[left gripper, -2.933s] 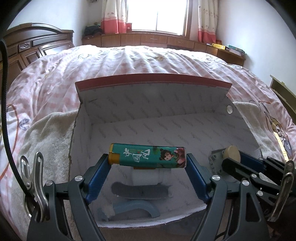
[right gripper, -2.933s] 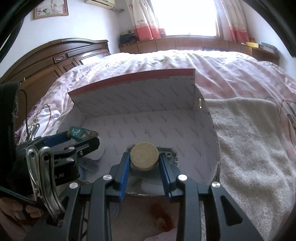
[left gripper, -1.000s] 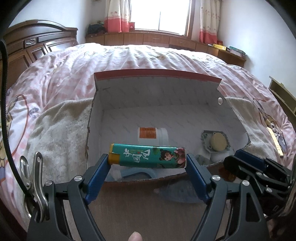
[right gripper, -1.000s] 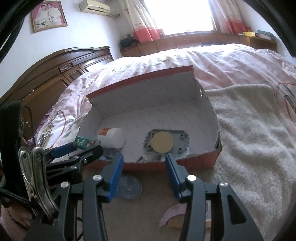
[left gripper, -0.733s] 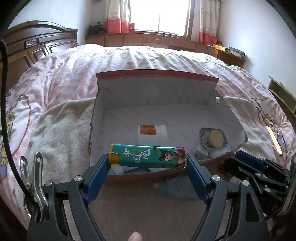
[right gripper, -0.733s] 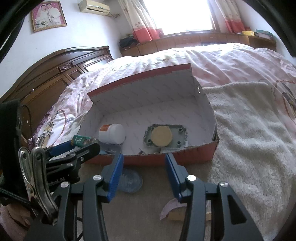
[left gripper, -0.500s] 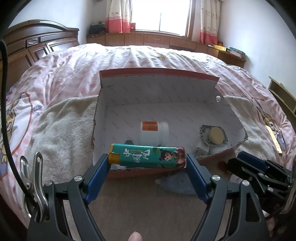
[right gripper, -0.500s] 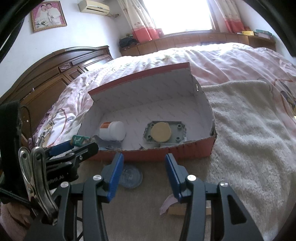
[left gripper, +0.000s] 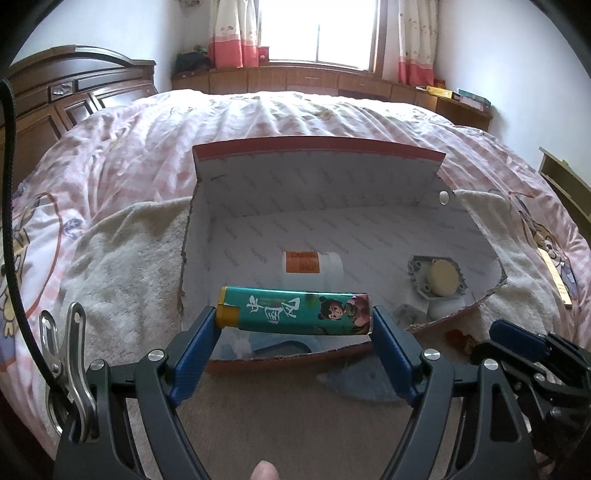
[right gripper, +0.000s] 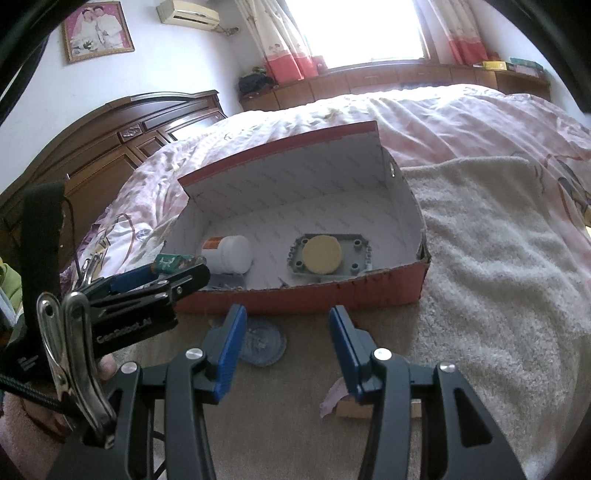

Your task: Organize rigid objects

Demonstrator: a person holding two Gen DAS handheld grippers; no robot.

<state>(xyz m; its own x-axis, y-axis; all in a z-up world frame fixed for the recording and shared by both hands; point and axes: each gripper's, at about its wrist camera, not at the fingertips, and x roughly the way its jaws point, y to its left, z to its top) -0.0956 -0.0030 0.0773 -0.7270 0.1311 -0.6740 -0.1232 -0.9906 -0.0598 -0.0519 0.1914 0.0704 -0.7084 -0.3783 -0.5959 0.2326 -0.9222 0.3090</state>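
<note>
left wrist view: left hand-held gripper (left gripper: pixel 295 319) clamped the teal tube (left gripper: pixel 295 310) crosswise, box (left gripper: pixel 317 155) just ahead; right hand-held gripper (right gripper: pixel 287 343) gaped empty.

A pink bedspread (left gripper: pixel 280 122) covers the bed, a cream towel (right gripper: pixel 491 258) lies over it, and a framed photo (right gripper: pixel 98 31) hangs above the dark wooden headboard (right gripper: pixel 122 147).
</note>
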